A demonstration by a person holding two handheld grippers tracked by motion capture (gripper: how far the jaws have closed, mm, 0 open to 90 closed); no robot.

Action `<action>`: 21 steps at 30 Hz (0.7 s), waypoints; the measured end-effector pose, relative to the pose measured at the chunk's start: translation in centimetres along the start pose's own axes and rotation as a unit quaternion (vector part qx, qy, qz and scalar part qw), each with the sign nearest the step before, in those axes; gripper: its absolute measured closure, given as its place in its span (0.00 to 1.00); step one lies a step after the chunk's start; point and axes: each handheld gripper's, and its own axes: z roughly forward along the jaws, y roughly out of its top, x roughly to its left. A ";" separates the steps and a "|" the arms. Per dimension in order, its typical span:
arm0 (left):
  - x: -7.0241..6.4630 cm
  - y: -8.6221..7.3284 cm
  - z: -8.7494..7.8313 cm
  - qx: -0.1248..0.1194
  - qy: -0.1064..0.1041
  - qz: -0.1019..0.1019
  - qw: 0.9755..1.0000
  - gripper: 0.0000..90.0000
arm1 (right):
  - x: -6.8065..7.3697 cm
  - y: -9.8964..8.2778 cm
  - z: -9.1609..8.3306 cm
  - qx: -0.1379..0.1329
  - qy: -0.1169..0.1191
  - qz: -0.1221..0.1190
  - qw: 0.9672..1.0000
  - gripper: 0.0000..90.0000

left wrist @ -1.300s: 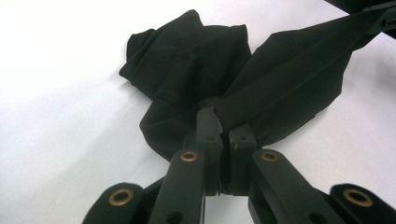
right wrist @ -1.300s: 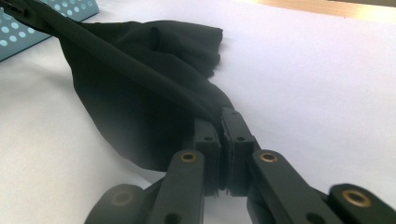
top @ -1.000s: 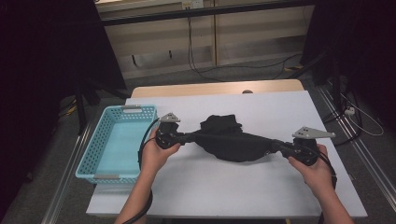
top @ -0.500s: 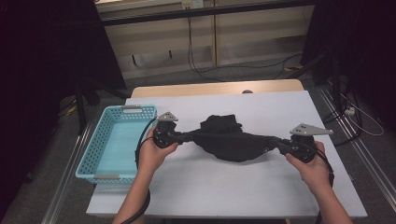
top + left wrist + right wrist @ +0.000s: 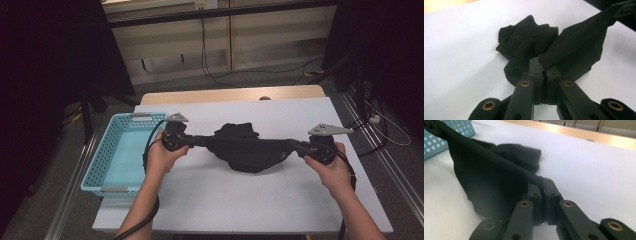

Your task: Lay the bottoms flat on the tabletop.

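One black garment (image 5: 245, 150) is stretched above the white desk (image 5: 240, 195), beside an empty blue basket (image 5: 117, 155); folding and stowing seemingly remain. Left tongs (image 5: 200, 140) and right tongs (image 5: 294, 146) are clamped on its ends.

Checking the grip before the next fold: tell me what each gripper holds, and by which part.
Both hold the black cloth garment: the left gripper is clamped on one end of its taut upper edge, the right gripper on the opposite end.
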 end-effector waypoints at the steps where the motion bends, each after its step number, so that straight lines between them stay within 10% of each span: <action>1: 0.2 0.2 0.0 0.000 0.001 0.000 1.000 0.96 | -0.1 0.4 0.0 -0.005 -0.001 0.002 1.000 0.95; 21: 0.5 2.3 -0.5 -0.004 0.006 0.001 1.000 0.96 | -1.0 1.6 0.4 -0.012 -0.011 0.008 1.000 0.95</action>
